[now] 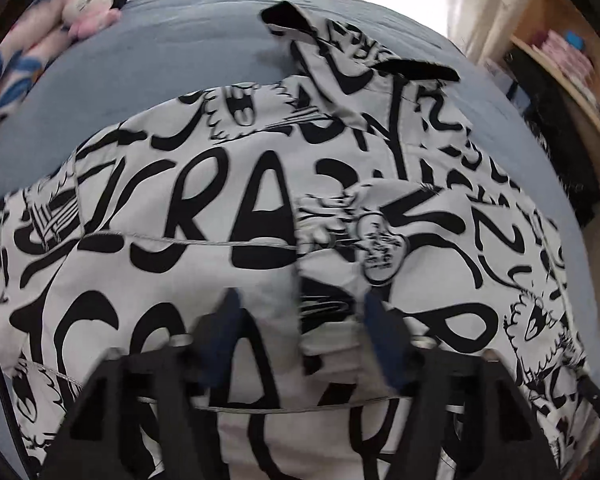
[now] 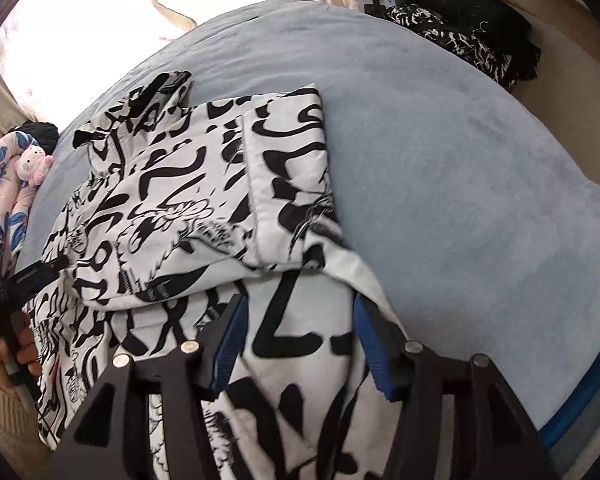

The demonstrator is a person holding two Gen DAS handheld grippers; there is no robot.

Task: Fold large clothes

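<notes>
Left wrist view: one white jacket (image 1: 260, 208) with black graffiti lettering lying partly folded on the blue-grey bed (image 1: 172, 60), one plush toy (image 1: 90, 10) sitting far off. Left gripper (image 1: 298, 312) hovering over it, jaws wide, gripping nothing.

Right wrist view: same jacket (image 2: 204, 184) lying sleeve-folded; right gripper (image 2: 298, 320) straddling cloth, jaws wide.
</notes>
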